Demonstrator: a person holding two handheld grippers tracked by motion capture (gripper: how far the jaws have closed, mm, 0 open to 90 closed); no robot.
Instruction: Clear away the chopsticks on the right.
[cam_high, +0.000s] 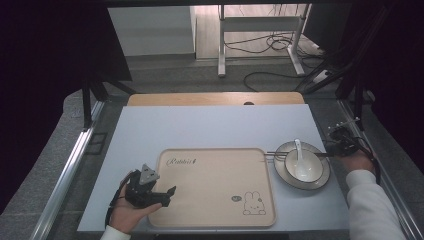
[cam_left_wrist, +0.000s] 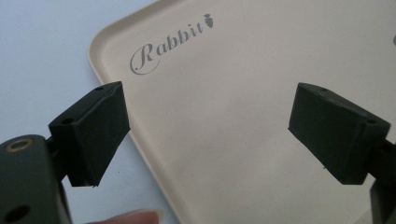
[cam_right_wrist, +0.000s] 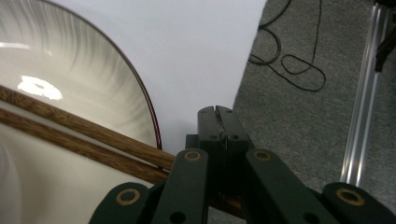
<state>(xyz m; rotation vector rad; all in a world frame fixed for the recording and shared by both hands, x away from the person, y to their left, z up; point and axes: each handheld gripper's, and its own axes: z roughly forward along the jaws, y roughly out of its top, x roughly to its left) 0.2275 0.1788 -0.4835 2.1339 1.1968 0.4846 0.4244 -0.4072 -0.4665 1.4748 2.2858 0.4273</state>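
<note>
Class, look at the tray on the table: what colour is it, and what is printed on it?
The tray is beige, with grey "Rabbit" lettering and a small rabbit drawing; the high view shows it best.

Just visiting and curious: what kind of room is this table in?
Probably a lab or workshop set up for recording: a metal-framed table ringed by dark curtains, loose cables on grey carpet, and a person working a hand-held claw over a tray.

The table (cam_high: 210, 125) has a pale blue-white top, and a strip of light wood (cam_high: 215, 98) shows along its far edge. The floor (cam_high: 165, 75) around it is grey carpet, with metal rails (cam_high: 67, 170) running along the left and right sides of the table and black cables (cam_high: 272, 45) lying loose behind it. Beyond the far edge stand the white legs of a desk frame (cam_high: 260, 30) on a lighter wooden floor, a white wall panel (cam_high: 150, 30) is at the left of it, and dark curtains (cam_high: 45, 60) close the room on both sides.
</note>
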